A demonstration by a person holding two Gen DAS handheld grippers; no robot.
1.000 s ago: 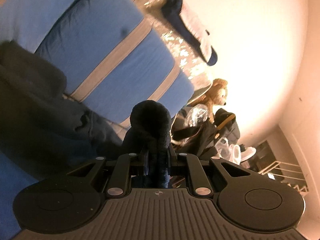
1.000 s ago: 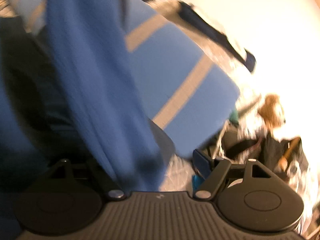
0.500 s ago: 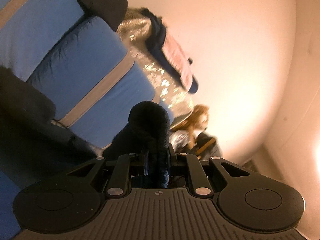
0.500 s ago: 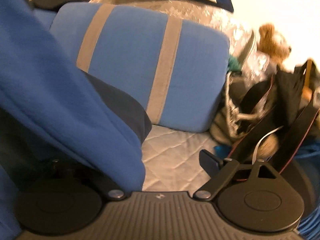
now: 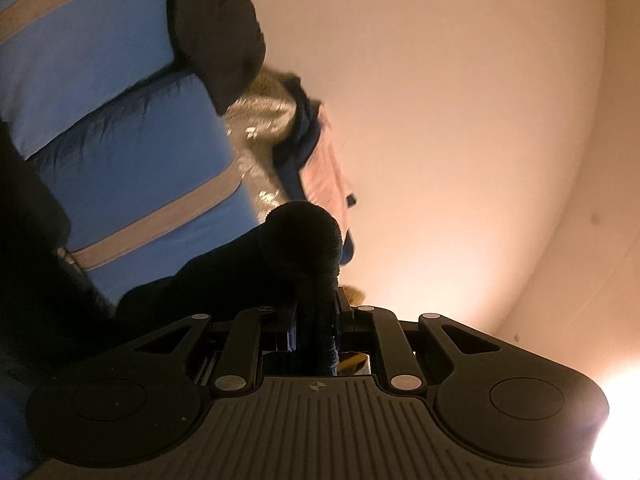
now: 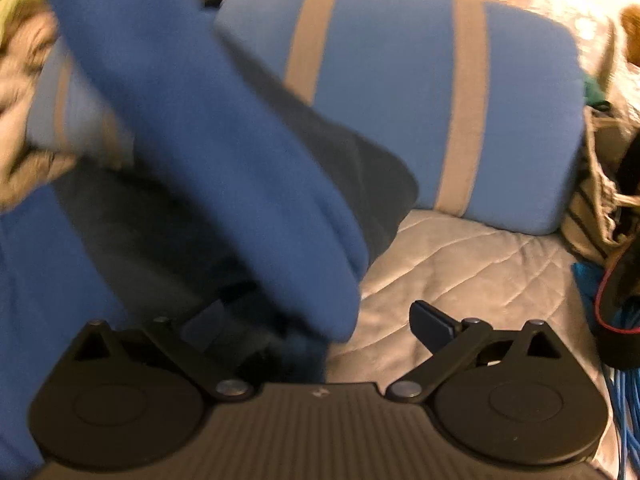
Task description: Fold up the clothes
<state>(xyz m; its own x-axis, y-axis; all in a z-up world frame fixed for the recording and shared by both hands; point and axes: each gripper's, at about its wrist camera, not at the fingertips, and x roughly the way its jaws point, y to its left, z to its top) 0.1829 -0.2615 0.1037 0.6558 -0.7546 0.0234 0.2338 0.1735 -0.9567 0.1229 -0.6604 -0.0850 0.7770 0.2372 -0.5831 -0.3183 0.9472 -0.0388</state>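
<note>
Left tongs [image 5: 314, 320] are pinched tight on a bunched fold of dark garment [image 5: 304, 240], the cloth bulging up above the fingers and trailing off left of them. Right tongs [image 6: 316, 320] stand wide apart, nothing clamped; a blue garment [image 6: 208, 152] drapes across the left finger and hides most of it, while the right finger [image 6: 434, 322] is bare and clear over the quilted bed cover [image 6: 460, 264].

Using the blue striped pillow [image 6: 400, 92] as the marker: the blue garment hangs in front of its left half, with dark cloth under it. Open quilt lies just in front of the pillow's right half. Right of the pillow, bags [image 6: 600, 200] and blue cable [image 6: 616, 380] crowd the bed's edge.

The left view catches the same pillow [image 5: 132, 184] from low down, a plain wall [image 5: 460, 120] filling everything right of it. Only this view shows the silvery bundle [image 5: 264, 108] behind the pillow, and only the right view shows the quilt
</note>
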